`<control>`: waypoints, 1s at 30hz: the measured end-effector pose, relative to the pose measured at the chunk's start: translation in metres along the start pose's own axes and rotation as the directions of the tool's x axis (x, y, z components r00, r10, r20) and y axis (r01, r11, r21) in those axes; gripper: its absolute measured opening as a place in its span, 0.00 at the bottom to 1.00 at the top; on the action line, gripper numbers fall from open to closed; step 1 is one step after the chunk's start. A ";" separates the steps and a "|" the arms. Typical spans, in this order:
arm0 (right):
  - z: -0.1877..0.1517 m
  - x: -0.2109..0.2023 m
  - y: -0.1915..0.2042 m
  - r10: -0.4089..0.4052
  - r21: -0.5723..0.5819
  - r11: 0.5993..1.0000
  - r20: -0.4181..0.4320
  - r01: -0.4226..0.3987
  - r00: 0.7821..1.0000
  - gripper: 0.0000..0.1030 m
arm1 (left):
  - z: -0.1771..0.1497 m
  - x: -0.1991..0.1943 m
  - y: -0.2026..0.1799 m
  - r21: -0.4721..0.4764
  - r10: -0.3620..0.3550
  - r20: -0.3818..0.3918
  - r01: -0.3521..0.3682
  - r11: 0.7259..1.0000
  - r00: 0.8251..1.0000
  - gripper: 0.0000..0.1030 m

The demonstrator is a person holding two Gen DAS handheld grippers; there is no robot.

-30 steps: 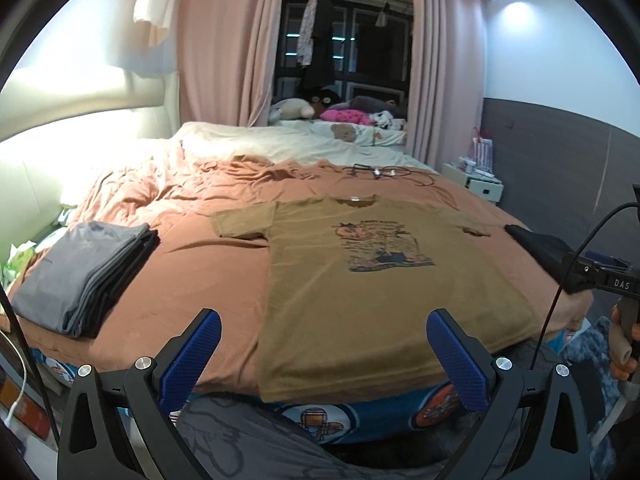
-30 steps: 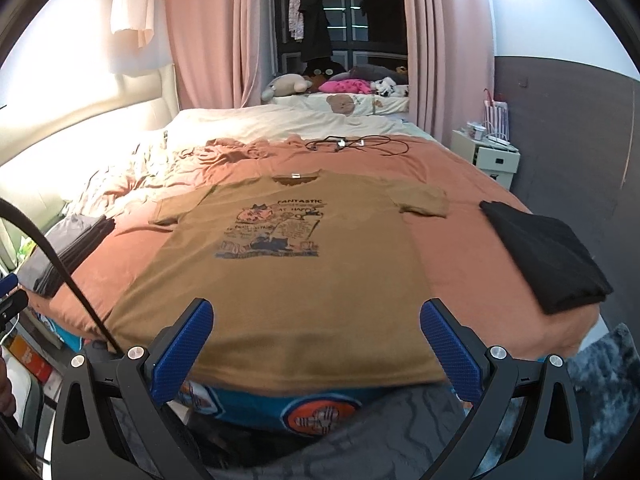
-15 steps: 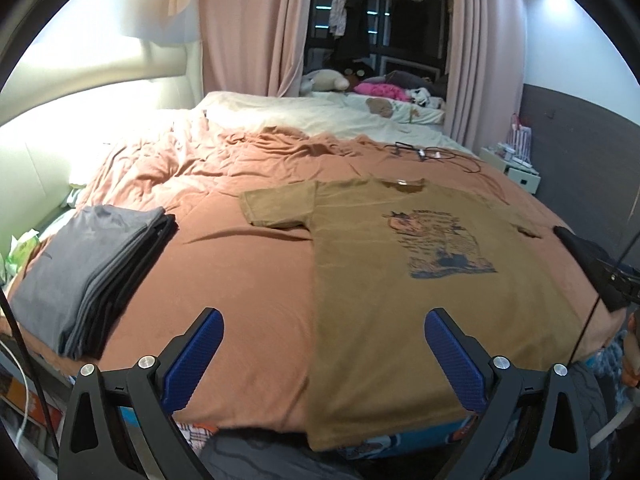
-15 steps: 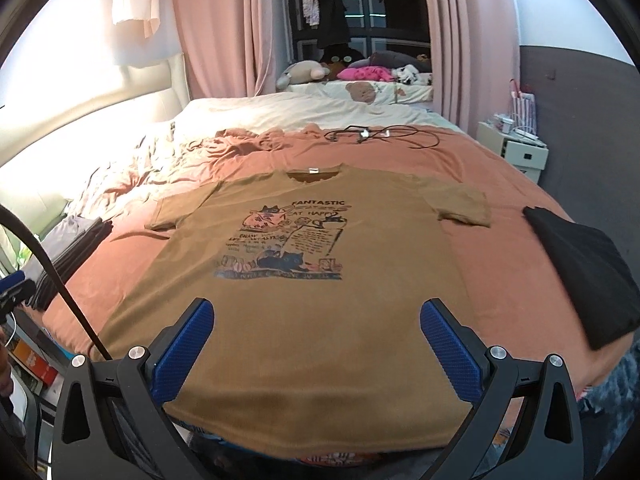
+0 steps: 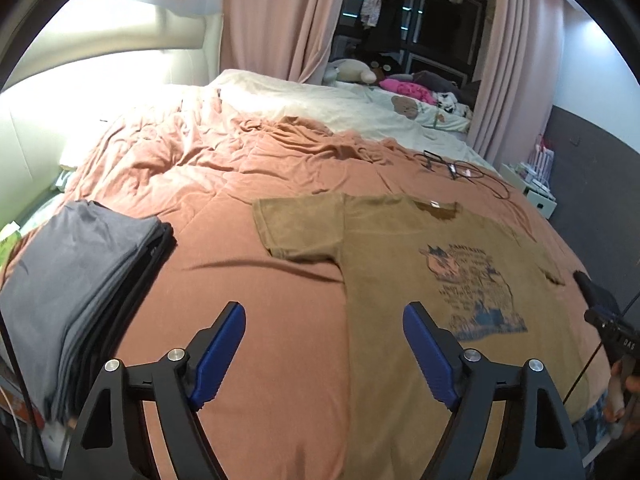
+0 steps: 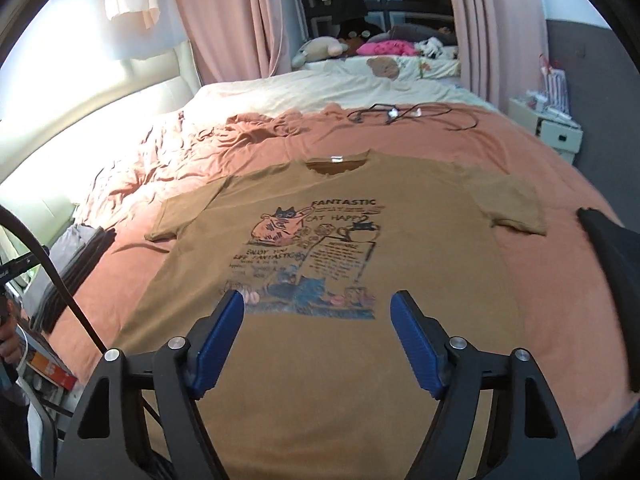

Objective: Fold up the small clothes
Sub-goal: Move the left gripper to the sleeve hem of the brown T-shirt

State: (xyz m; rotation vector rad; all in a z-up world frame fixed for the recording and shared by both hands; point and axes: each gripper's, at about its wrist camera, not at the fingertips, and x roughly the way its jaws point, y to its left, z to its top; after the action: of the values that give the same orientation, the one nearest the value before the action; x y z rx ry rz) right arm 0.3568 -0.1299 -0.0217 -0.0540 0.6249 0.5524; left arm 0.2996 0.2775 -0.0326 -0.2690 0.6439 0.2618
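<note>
Both claws have come forward over the bed (image 5: 248,184) since a second ago, and now hang above the bedcover rather than off its near edge. A brown T-shirt (image 6: 420,208) lies spread flat, print up, collar toward the far pillows. Over its lower front hovers the right claw (image 6: 316,316), blue pads wide apart, holding nothing. Just off the shirt's left side sits the left claw (image 5: 324,328), likewise spread and empty, one pad over bare cover, the other over the shirt's edge. Folded grey clothes (image 5: 80,280) are stacked to the left; a dark folded garment (image 6: 612,264) lies at the right.
</note>
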 end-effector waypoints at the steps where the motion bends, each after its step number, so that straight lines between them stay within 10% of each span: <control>1: 0.005 0.006 -0.001 0.011 0.001 1.000 -0.005 -0.011 1.000 0.73 | 0.006 0.006 0.002 -0.002 0.004 -0.004 -0.004 1.000 1.000 0.80; 30: 0.120 0.174 0.001 0.105 0.062 0.993 -0.140 -0.097 0.984 0.72 | 0.092 0.210 0.065 -0.163 0.001 -0.239 -0.041 0.986 0.971 0.56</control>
State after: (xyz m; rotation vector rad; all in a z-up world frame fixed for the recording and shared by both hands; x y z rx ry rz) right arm 0.5382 -0.0214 -0.0227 -0.0098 0.7862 0.6333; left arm 0.4908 0.4008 -0.1024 -0.4595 0.8642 0.3074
